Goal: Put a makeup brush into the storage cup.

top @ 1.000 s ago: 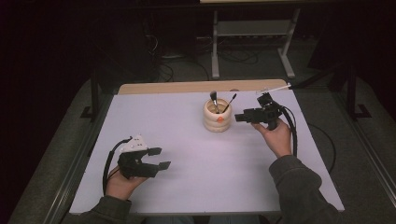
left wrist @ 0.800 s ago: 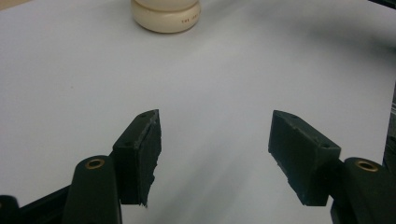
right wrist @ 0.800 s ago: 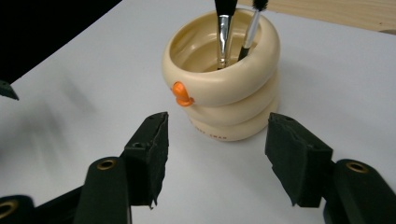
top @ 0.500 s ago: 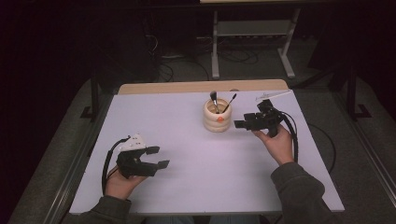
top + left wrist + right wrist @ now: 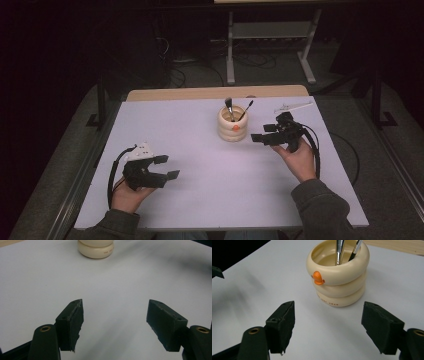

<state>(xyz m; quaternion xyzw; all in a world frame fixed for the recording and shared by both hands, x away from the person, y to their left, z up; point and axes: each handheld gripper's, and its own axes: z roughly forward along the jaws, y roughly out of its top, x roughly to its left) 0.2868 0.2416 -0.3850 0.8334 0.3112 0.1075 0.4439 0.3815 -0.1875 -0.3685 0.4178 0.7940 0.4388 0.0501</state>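
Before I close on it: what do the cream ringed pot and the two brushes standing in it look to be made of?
The cream ringed pot with an orange beak looks like glazed ceramic or glossy plastic: smooth, with soft highlights on its stacked rings; I can't tell which. The silver-stemmed brush has a bright, mirror-like stem, likely metal. The black-handled brush is dark and glossy below a silver band, probably lacquered wood or plastic.

Room's dim; the table is the one bright patch mid-frame, lit from above, w/ dark corners and a grainy, soft high view. Gripper views are sharper; the cup is crisp, w/ soft shadows at upper left and smeared blur at the left gripper view's upper right.
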